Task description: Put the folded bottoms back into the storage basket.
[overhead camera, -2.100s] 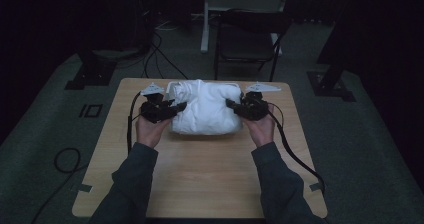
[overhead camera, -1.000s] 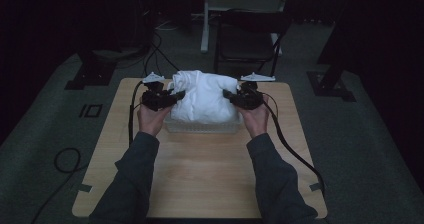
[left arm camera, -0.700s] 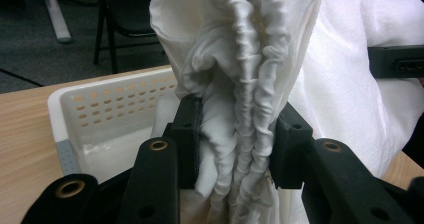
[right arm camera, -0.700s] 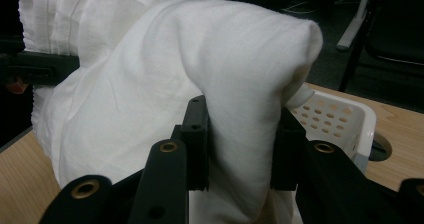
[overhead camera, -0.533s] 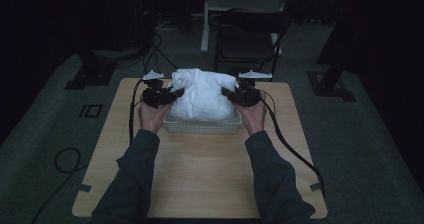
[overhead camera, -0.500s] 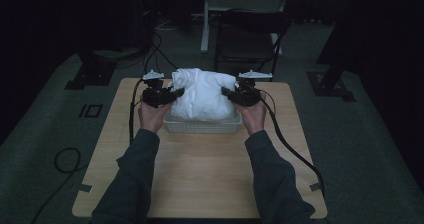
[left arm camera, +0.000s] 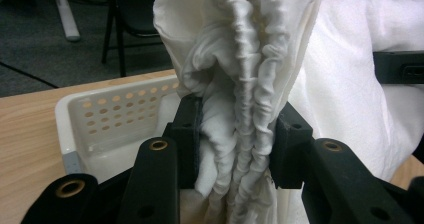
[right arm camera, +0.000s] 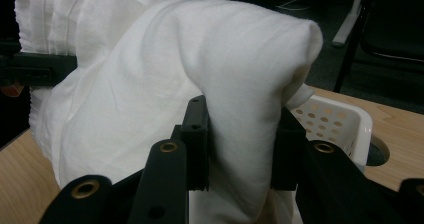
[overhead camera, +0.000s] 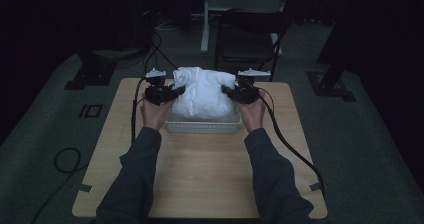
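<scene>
A light wooden table (overhead camera: 200,174) with rounded corners stands on a grey carpeted floor (overhead camera: 45,134). Directly on the table, toward its far edge and about midway across, sits a white perforated plastic basket (overhead camera: 202,126); its holed wall and rim also show in the left gripper view (left arm camera: 107,114) and the right gripper view (right arm camera: 335,121). The near half of the tabletop is plain wood grain.
</scene>
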Available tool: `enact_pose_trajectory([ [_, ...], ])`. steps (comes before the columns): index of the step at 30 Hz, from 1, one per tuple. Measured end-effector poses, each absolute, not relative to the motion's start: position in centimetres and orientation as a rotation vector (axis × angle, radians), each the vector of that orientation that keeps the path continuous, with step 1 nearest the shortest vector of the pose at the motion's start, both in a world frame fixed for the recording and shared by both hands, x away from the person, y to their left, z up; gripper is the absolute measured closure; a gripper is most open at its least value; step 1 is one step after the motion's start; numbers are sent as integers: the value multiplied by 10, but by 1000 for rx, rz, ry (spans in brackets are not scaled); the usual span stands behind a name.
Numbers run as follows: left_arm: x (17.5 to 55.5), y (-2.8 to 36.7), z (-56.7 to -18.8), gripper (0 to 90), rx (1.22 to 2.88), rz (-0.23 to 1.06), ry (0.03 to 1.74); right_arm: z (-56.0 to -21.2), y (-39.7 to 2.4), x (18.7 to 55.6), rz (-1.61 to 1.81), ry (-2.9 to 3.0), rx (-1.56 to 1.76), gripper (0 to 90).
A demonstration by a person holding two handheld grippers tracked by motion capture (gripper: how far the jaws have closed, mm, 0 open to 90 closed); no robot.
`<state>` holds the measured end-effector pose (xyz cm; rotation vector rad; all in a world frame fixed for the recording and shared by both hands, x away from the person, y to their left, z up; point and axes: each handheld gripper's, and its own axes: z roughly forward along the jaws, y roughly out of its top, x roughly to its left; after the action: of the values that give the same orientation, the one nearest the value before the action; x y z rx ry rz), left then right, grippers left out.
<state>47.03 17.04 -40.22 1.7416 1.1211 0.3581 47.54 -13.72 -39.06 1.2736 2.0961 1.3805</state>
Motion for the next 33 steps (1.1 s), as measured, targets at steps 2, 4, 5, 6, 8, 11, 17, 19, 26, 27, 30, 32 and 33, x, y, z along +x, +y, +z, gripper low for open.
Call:
enact_pose_trajectory([
  [2, 472, 170, -405, 627, 1745, 364, 1130, -393, -136, 478, 1376, 2098, 1278, 678],
  [4, 474, 169, -407, 627, 1746, 366, 1139, -396, -135, 480, 1373, 2099, 1288, 678],
  [5, 476, 169, -408, 627, 1747, 367, 1142, -397, -135, 481, 1370, 2100, 1291, 678],
  [6, 476, 169, -410, 627, 1747, 368, 1147, -398, -134, 482, 1367, 2100, 1294, 678],
  [8, 479, 168, -412, 627, 1750, 368, 1151, -401, -134, 484, 1361, 2103, 1300, 678],
  [11, 481, 167, -415, 627, 1754, 373, 1160, -404, -132, 486, 1353, 2103, 1311, 678],
  [17, 485, 166, -422, 627, 1770, 387, 1176, -411, -129, 490, 1333, 2106, 1325, 678],
  [19, 486, 165, -424, 627, 1778, 392, 1184, -415, -128, 492, 1328, 2110, 1331, 678],
  [26, 489, 165, -437, 626, 1792, 396, 1197, -424, -124, 497, 1297, 2126, 1342, 678],
  [27, 490, 165, -441, 626, 1786, 390, 1206, -426, -124, 498, 1293, 2129, 1342, 678],
  [30, 491, 166, -445, 625, 1789, 387, 1215, -430, -122, 500, 1282, 2137, 1346, 677],
  [32, 493, 165, -450, 625, 1805, 390, 1228, -437, -121, 502, 1273, 2145, 1358, 678],
  [33, 495, 162, -454, 625, 1820, 393, 1234, -442, -121, 504, 1267, 2146, 1373, 677],
])
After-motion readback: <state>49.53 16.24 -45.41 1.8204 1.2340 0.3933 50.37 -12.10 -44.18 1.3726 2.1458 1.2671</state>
